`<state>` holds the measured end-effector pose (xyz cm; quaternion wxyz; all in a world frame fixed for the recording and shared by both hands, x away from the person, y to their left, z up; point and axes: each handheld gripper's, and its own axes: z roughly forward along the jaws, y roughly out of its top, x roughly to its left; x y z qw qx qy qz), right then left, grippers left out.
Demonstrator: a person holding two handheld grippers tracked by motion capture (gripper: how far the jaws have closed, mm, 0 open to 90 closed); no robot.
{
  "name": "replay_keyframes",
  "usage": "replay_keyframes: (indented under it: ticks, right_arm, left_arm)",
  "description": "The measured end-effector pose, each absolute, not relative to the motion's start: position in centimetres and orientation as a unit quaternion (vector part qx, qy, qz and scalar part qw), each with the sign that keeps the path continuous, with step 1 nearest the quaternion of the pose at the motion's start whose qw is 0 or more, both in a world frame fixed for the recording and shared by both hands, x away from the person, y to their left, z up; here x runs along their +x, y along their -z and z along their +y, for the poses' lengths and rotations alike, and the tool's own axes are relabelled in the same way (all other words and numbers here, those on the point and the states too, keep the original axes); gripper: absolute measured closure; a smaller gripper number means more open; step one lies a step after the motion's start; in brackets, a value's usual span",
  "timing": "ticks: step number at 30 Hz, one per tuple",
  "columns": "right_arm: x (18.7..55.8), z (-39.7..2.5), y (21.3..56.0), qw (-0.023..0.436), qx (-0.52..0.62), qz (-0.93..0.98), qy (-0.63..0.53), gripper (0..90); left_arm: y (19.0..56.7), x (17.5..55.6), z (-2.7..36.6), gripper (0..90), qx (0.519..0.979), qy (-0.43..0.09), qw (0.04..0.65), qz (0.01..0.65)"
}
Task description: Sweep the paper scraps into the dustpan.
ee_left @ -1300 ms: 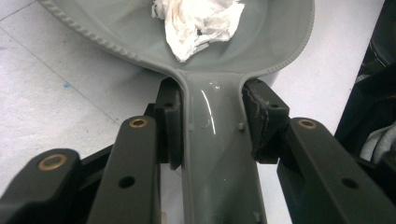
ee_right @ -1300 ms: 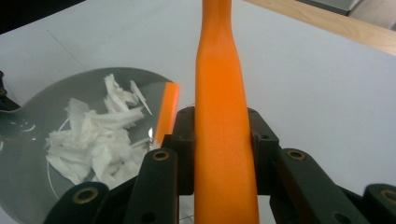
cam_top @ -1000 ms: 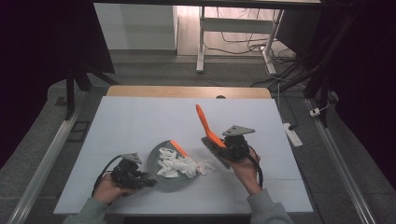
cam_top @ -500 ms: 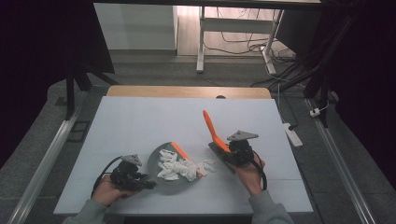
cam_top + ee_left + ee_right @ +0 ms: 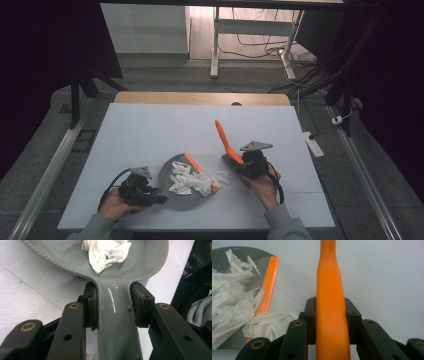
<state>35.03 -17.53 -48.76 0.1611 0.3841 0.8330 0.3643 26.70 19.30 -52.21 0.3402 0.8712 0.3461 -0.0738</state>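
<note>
Sweeping of shredded paper into a dustpan is the step in hand. The left claw (image 5: 159,197) is closed on the grey handle of the dustpan (image 5: 117,315), one jaw on each side of the handle just behind the pan. The pan lies flat on the bench (image 5: 150,130), ahead of the left claw, and carries most of the white paper scraps (image 5: 187,179). The right claw (image 5: 235,161) is clamped on the orange brush handle (image 5: 331,315), which rises ahead of it; the brush head sits low beside the right claw and cannot be made out clearly. The orange lip (image 5: 268,282) of the dustpan lies between the two claws, and a small tuft of loose scraps (image 5: 221,176) rests across and just outside it, near the right claw.

Judged from this layout, the sweep is nearly complete. The next move calls for a short stroke of the brush toward the left claw, pushing the outlying scraps over the lip, with the dustpan held steady and flat.
</note>
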Motion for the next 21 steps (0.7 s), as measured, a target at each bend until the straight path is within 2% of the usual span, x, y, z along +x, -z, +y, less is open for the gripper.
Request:
replay_keyframes:
  ticks: [9, 21]
  right_arm:
    - [35.0, -16.5, 49.0, 0.154, 0.381, 0.836, -0.363, 69.7]
    - [33.8, -12.9, 49.3, 0.135, 0.353, 0.849, -0.369, 69.7]
  left_arm:
    - [52.2, 26.6, 19.0, 61.4, 0.872, 0.077, 0.340, 0.343]
    - [52.3, 26.6, 18.6, 61.4, 0.874, 0.082, 0.340, 0.338]
